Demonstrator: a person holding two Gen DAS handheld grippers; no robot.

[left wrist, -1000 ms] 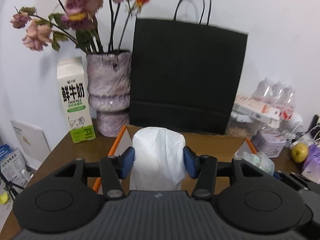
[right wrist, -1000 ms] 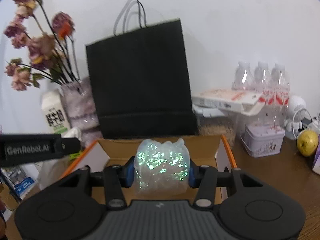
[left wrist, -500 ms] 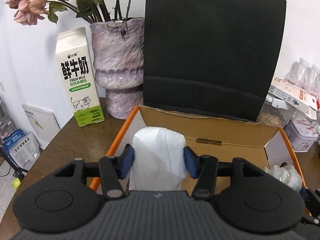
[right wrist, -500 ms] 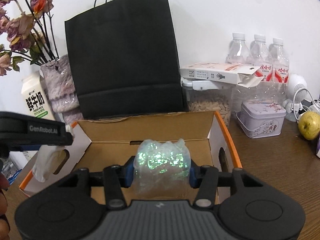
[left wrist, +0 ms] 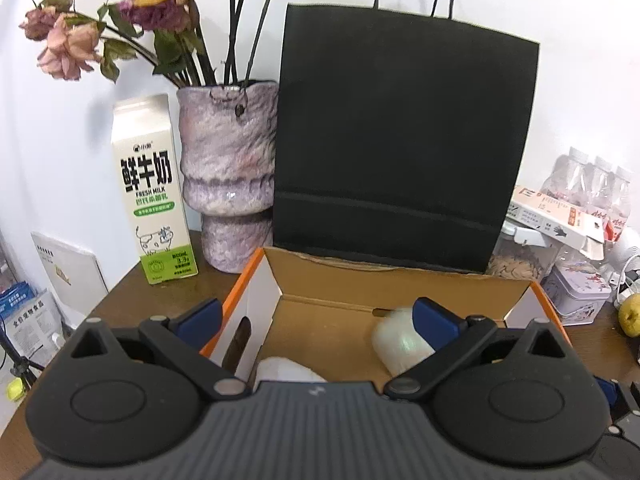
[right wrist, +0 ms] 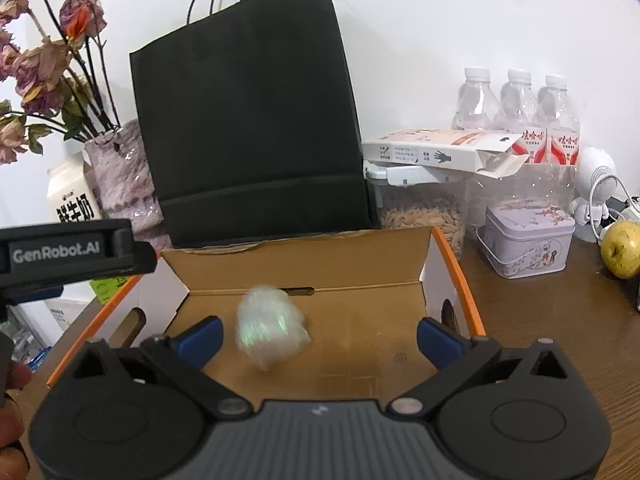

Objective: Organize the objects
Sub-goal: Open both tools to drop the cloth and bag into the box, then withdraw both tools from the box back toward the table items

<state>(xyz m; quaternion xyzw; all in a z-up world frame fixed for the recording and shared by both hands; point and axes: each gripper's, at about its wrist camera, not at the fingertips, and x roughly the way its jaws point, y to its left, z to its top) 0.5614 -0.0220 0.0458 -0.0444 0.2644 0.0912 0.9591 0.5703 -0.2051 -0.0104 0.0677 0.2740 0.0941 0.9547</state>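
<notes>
An open cardboard box with orange edges [left wrist: 400, 276] [right wrist: 304, 248] stands on the wooden table. My left gripper [left wrist: 316, 316] is open above its left side. A white tissue pack [left wrist: 286, 370] lies in the box just below it, partly hidden by the gripper body. My right gripper [right wrist: 318, 330] is open over the box. A shiny clear plastic packet [right wrist: 270, 330], blurred, is inside the box between the fingers, nearer the left one; it also shows in the left wrist view [left wrist: 400, 340].
A black paper bag [left wrist: 400, 152] stands behind the box. A purple vase of dried flowers [left wrist: 228, 172] and a milk carton [left wrist: 150, 188] are at back left. At right are water bottles [right wrist: 520, 120], a tin [right wrist: 528, 236], a grain jar [right wrist: 424, 212] and a yellow fruit [right wrist: 622, 244].
Both grippers opened. The left let go of the white tissue pack and the right let go of the shiny packet; both items dropped into the box.
</notes>
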